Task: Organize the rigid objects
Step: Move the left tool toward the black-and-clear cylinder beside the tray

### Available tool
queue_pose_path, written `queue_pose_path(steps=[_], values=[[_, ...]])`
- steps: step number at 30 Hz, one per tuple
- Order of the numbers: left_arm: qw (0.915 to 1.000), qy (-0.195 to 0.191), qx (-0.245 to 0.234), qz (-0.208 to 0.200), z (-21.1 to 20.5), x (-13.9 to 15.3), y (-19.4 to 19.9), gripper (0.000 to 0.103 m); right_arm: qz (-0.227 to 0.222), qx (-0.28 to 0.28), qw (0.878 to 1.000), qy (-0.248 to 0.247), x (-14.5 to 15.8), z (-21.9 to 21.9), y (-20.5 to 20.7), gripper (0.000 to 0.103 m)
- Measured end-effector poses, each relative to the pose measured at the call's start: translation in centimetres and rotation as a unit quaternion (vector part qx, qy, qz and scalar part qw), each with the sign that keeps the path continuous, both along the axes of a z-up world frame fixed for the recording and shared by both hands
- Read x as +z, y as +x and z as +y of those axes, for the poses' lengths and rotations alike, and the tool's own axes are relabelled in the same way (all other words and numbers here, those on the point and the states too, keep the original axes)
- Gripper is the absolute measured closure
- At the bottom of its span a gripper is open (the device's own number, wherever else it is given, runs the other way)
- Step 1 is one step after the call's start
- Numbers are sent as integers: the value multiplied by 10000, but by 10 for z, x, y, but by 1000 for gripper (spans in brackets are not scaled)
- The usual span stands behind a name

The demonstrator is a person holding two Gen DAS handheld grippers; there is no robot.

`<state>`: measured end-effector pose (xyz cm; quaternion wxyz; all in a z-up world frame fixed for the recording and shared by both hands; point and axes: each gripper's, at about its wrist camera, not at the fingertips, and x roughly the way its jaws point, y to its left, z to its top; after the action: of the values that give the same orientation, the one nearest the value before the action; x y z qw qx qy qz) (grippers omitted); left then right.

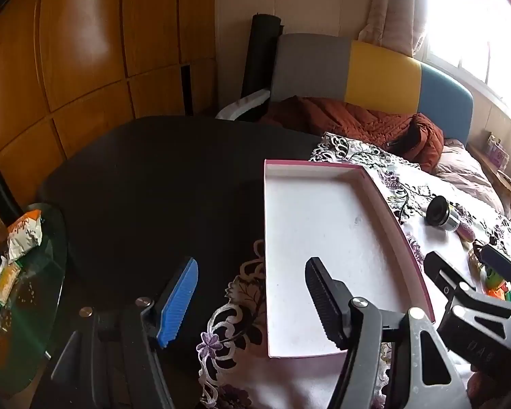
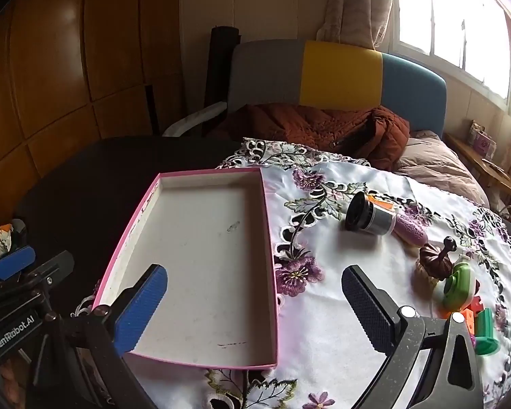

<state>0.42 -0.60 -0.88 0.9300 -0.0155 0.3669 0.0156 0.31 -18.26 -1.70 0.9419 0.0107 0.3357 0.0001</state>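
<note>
Toys (image 2: pixel 473 310) (partly hidden by right gripper (image 2: pixel 255 310)) beside pink box (image 2: pixel 201 175).

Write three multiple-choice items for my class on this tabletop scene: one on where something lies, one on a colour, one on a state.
1. Where does the black and silver lens lie?
A. inside the box
B. on the floral tablecloth, to the right of the box
C. on the bed

2. What colour is the outside rim of the shallow box?
A. pink
B. green
C. yellow

3. What is the state of the right gripper?
A. shut on the lens
B. shut on the box rim
C. open, holding nothing

Answers:
1 B: the lens lies on its side on the cloth, apart from the box.
2 A: the box's rim shows pink around a white inside.
3 C: its fingers stand wide apart, with only the box and cloth seen between them.
</note>
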Motion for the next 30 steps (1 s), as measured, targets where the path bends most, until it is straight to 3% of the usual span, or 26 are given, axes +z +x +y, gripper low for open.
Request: queue_pose_path(steps=[16, 30], values=[[9998, 55, -158, 114, -8, 0, -1, 36, 23, 65, 9999, -77, 2, -15, 5, 0], [9966, -59, -768, 279, -26, 2, -3, 36, 105, 38, 9991, -418, 12, -68, 17, 0]])
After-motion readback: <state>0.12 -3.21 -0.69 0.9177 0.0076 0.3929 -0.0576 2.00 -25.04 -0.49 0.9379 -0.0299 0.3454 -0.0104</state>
